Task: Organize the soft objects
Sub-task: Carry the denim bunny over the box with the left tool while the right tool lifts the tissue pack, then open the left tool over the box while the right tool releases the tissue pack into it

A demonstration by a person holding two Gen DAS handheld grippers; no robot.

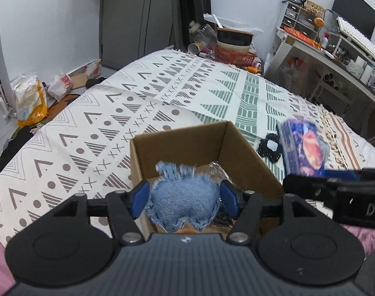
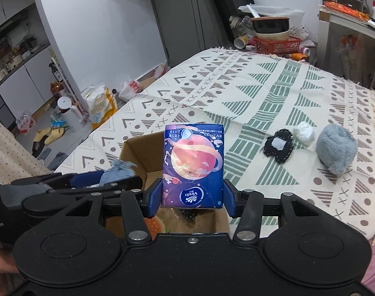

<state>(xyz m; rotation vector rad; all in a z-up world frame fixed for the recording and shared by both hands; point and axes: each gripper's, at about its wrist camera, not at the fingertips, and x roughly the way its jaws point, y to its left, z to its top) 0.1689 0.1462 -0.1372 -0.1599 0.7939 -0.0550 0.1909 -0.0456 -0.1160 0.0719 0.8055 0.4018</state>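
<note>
You are holding both grippers level over the open brown cardboard box [image 1: 246, 157]: your left gripper [image 1: 185, 198] is pinching a frayed blue denim pillow [image 1: 182, 197], your right gripper [image 2: 192, 198] a purple planet-printed tissue pack [image 2: 193, 165].

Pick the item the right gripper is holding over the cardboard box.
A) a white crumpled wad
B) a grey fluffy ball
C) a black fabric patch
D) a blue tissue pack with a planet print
D: the right gripper is clamped on the tissue pack, while the other three lie on the bedspread.
</note>
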